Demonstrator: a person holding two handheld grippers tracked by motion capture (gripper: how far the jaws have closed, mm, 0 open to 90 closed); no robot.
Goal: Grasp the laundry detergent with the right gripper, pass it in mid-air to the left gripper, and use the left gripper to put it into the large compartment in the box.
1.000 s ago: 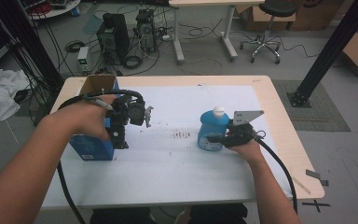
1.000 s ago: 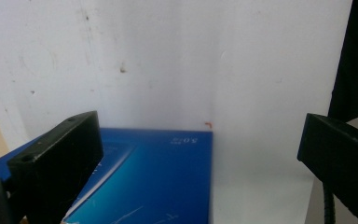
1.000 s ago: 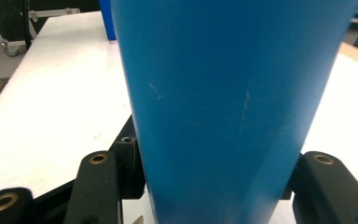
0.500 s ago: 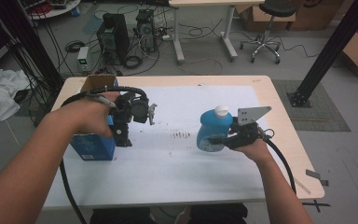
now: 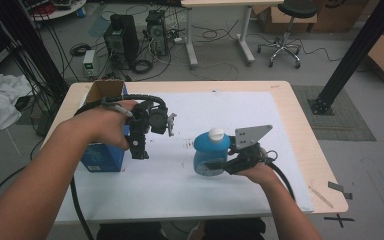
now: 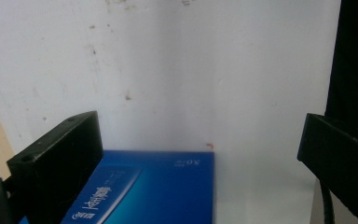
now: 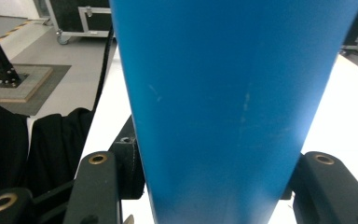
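While the right claw [image 5: 215, 166] is pinching the blue bottle [image 5: 211, 155] from the side, the bottle is standing upright with its white cap [image 5: 216, 134] on top, right of the middle of the white mat [image 5: 180, 190] that is covering the tabletop [image 5: 307, 150]. Seen through the right gripper view, the bottle's blue wall [image 7: 223, 102] is sitting tight between the two black jaws, which are pressing against it on either side. Whether its base is touching the mat I cannot tell. Well apart from it, the left claw [image 5: 139, 150] is pointing down beside the blue box [image 5: 100, 159] near the tabletop's left edge. Its jaws are standing spread wide in the left gripper view, with nothing between them except bare mat and a corner of the box [image 6: 154, 186] lying just under the left-hand jaw. An open cardboard box [image 5: 103, 91] is standing behind the blue one.
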